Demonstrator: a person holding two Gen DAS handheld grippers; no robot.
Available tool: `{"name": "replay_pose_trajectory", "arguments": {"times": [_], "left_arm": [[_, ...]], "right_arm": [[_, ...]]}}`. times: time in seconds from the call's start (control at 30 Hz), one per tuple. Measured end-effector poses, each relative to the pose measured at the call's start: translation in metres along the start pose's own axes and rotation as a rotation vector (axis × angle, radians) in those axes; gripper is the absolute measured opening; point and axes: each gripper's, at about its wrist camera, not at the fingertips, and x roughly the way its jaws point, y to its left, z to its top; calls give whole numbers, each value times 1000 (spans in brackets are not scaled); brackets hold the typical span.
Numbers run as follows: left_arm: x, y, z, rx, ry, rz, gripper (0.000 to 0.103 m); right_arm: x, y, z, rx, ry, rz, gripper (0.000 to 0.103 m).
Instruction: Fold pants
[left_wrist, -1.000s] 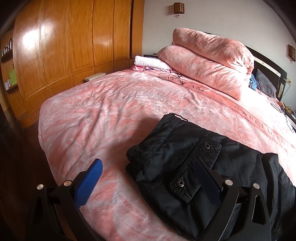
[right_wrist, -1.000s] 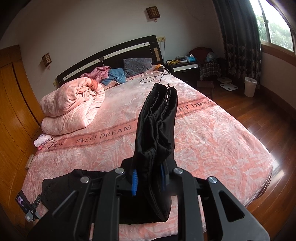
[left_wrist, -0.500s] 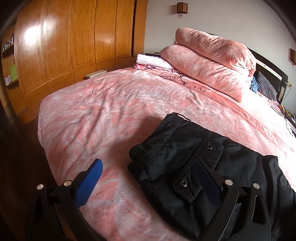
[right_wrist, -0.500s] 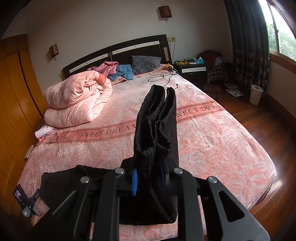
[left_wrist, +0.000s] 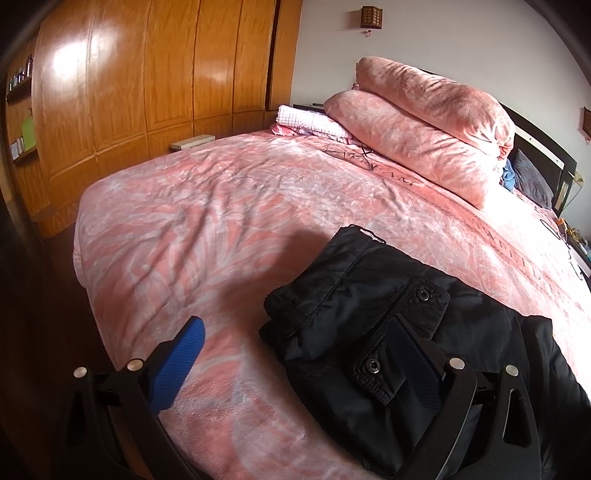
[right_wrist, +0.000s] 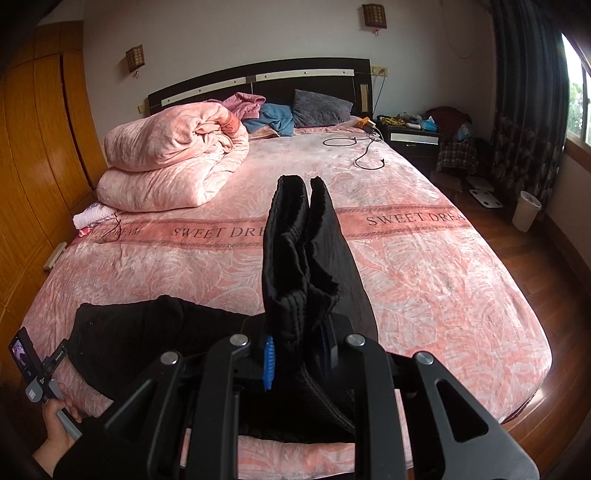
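Note:
Black pants (left_wrist: 369, 314) lie on the pink bed (left_wrist: 221, 221) near its front edge, the waist end with a snap pocket toward the left. My left gripper (left_wrist: 295, 354) is open, one blue pad (left_wrist: 177, 362) over bare bedspread and the other finger over the pocket. In the right wrist view the leg end of the pants (right_wrist: 295, 251) stands up bunched between the blue pads, my right gripper (right_wrist: 295, 354) shut on it. The rest of the pants (right_wrist: 129, 332) trails left toward a person's hand (right_wrist: 55, 424) holding the left gripper.
A folded pink quilt (right_wrist: 170, 162) lies at the back left of the bed, with pillows and clothes by the headboard (right_wrist: 258, 79). A black cable (right_wrist: 354, 151) lies on the bedspread. A wooden wardrobe (left_wrist: 147, 74) stands on the left, with a nightstand (right_wrist: 410, 136) and white bin (right_wrist: 526, 210) on the right.
My right gripper has moved left across the bed, still shut on the leg end, and rolled slightly. The left gripper has stayed open over the waist end.

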Motion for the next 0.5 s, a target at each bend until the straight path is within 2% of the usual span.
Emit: {"name": "replay_pose_trajectory", "arguments": {"times": [0.5], "left_arm": [[2,7,0,-33,11,-10,99]], "right_arm": [[31,68,-19,-177,89,2,18]]}}
